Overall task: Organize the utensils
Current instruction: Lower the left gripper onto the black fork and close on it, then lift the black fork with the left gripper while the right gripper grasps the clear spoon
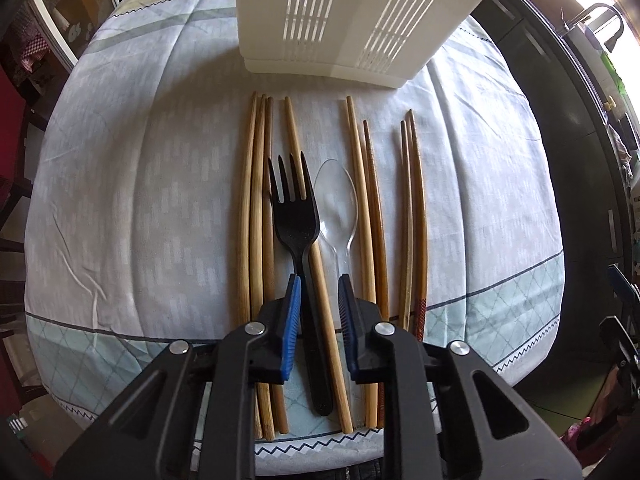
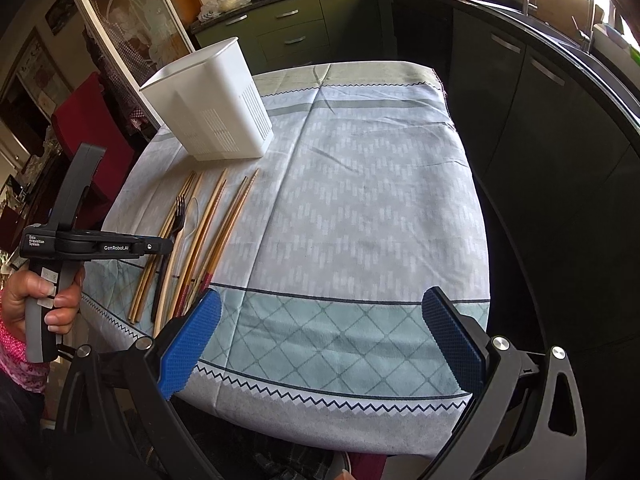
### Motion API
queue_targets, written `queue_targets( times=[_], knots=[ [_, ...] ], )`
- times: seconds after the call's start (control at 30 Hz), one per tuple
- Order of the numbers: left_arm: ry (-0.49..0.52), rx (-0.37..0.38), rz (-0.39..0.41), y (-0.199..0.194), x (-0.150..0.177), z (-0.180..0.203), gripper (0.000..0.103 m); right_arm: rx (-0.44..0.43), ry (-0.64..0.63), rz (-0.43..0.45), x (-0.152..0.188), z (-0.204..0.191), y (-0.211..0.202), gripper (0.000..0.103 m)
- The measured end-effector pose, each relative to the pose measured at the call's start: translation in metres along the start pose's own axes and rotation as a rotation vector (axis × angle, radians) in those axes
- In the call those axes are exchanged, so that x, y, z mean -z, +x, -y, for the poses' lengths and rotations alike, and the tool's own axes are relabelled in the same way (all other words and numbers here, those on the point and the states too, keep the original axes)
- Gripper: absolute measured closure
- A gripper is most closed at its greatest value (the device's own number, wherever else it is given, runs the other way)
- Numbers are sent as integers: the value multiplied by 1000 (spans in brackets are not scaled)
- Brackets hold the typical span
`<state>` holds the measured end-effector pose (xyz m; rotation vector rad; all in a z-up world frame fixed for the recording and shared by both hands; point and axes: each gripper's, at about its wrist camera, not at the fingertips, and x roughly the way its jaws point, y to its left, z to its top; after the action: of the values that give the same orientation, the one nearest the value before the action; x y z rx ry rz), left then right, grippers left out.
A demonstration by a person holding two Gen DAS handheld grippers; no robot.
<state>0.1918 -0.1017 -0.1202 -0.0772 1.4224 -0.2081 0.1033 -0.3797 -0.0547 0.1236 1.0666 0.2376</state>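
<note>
Utensils: one black plastic fork [image 1: 295, 216], one clear plastic spoon [image 1: 335, 204] and light wooden chopsticks [image 1: 253, 216], plus darker brown ones [image 1: 416, 216] — all lying lengthwise, side by side, on the pale patterned tablecloth [image 1: 140, 200].
Fork: tines toward the holder; handle passes between the blue pads.
Spoon: just beside the fork, bowl up.
Holder: white slotted plastic utensil holder [image 1: 340, 20] — upright beyond the utensil tips; interior not visible.
Left gripper [image 1: 319, 308]: jaws narrow, straddling the fork handle and one chopstick [image 1: 320, 280]; contact cannot be judged.
Right gripper [image 2: 332, 340]: jaws wide, holding nothing, over the cloth's near edge.
Hand [image 2: 24, 304]: grasps the left gripper's handle.
</note>
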Motion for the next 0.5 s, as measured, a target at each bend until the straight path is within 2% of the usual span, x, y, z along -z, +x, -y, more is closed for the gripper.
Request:
queue_targets(
  times=[0.2,0.4,0.5],
  knots=[
    [-13,-4,-24,7,-2,-7,85,2,-4,-12,0,-1,6,4],
    [-12,14,-23,12,-7,-4,93,5,-22,-23,1,-5,10,4],
    [-3,13,-18,12,-8,-3,94,6,-19,-28,1,-5,12,4]
  ],
)
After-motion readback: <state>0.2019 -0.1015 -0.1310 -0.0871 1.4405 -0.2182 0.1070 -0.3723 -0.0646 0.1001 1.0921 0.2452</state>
